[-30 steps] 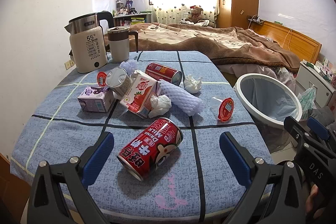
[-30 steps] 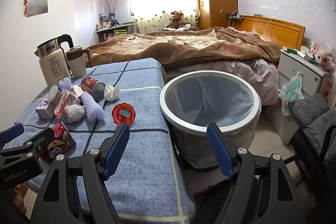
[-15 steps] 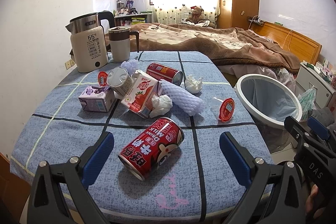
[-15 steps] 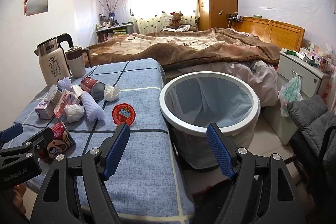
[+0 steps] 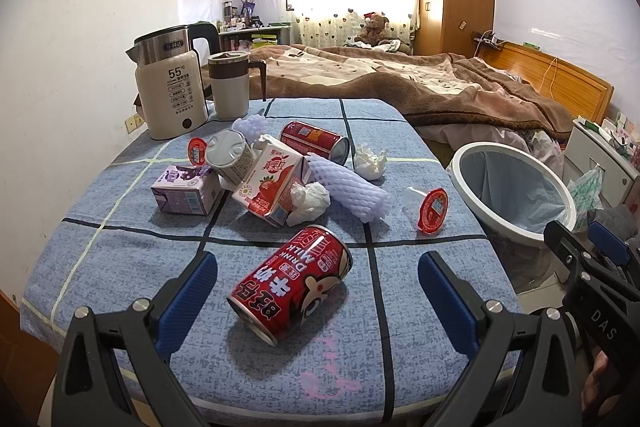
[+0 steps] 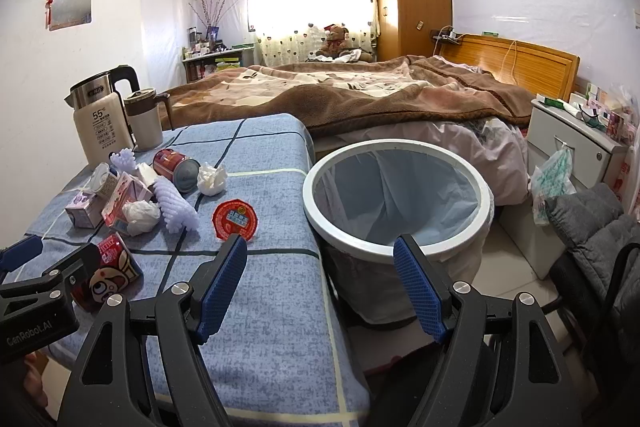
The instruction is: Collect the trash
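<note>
Hovering low over the near edge of the table [image 5: 100,247], the left gripper [image 5: 316,287] held its fingers spread wide and grasped nothing, with the red milk can [image 5: 290,283] lying on its side between the pads, untouched. Compared with a second earlier, the can sat a shade nearer the middle of the gap and the camera had crept only slightly forward, so I judged the approach barely begun and no trash yet collected. At two o'clock from the can lay the red-lidded jelly cup [image 5: 432,209]; at twelve o'clock the heap held a crumpled tissue [image 5: 310,203], a strawberry milk carton [image 5: 272,183], a purple foam sleeve [image 5: 350,187], a purple carton [image 5: 184,189], a second red can [image 5: 314,143] and another tissue wad [image 5: 370,159]. The right gripper [image 6: 320,283] hung released and empty, unmoved from the earlier frames, over the table's edge beside the white-rimmed bin [image 6: 400,247], which stood bare of trash at three o'clock from the table. Farther back stood the kettle [image 5: 172,95] and mug [image 5: 230,87].
</note>
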Demonstrator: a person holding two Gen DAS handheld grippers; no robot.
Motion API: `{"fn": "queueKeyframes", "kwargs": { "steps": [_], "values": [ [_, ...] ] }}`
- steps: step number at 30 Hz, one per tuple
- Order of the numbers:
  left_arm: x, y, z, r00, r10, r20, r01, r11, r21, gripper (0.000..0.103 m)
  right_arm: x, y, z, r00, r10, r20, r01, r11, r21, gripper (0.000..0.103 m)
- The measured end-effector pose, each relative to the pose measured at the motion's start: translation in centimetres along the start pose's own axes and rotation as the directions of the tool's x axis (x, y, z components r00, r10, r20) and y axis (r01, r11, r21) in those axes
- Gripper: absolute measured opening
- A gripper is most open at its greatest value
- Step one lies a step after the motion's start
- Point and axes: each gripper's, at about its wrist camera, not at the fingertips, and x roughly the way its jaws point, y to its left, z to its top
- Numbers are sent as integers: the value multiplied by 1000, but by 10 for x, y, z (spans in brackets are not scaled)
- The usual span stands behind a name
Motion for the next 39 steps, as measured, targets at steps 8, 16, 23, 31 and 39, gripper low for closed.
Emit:
{"fn": "queueKeyframes", "kwargs": {
  "steps": [8,16,23,31,39],
  "values": [
    [0,2,1,1000,1,0,-1,1000,-2,102,0,0,0,1000,2,0,-2,1000,-1,76],
    [-2,3,2,1000,4,0,-4,1000,-3,102,0,0,0,1000,1,2,-1,1000,-1,76],
    [-2,4,2,1000,4,0,-4,1000,-2,102,0,0,0,1000,0,3,0,1000,-2,76],
    [0,6,2,1000,3,-1,-3,1000,-2,102,0,1,0,1000,0,2,0,1000,-2,76],
    [4,7,-1,1000,-18,-11,18,1000,-4,102,1,0,0,1000,2,-3,-2,1000,1,76]
  ]
}}
